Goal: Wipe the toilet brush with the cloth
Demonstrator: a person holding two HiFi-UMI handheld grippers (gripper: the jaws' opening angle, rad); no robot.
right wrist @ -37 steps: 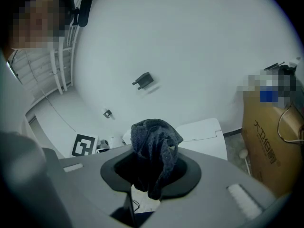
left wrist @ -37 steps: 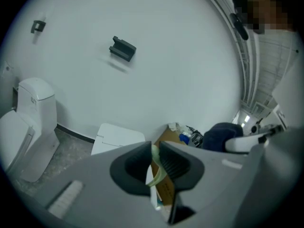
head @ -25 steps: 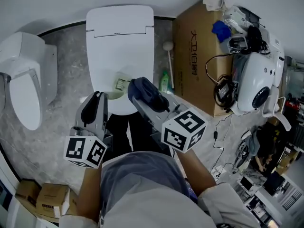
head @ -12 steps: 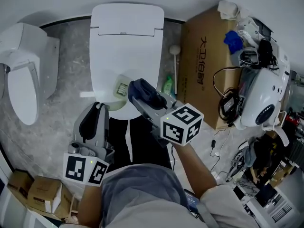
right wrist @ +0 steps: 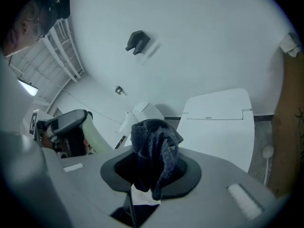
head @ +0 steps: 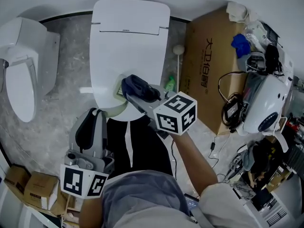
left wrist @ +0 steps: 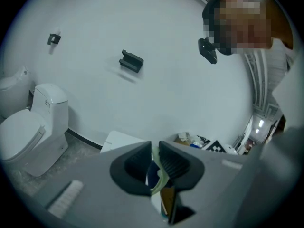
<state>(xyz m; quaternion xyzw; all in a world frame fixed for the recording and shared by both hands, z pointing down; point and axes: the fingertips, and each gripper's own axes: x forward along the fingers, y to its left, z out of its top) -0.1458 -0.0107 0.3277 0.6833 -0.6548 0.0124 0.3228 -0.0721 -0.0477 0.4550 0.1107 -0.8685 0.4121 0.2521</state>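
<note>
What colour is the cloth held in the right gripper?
Dark navy blue. The cloth is clamped in the right gripper, and the right gripper view shows it best.

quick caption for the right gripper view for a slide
Right tongs clamped on the dark blue cloth, the pale green toilet brush at left, a white toilet behind.

- I see the toilet brush (head: 118,107) (left wrist: 159,177) (right wrist: 97,139) as a pale green, curved piece. It is pinched between the jaws of the left gripper (head: 96,114) (left wrist: 154,167), and its far end reaches over the front of the white toilet lid (head: 128,46).
- The cloth (head: 137,87) (right wrist: 154,151) is dark blue and bunched up. It is clamped in the right gripper (head: 135,90) (right wrist: 152,170), with folds standing above the jaws and a tail hanging down.
- In the head view the cloth sits just beside the brush's far end; I cannot tell whether they touch.
</note>
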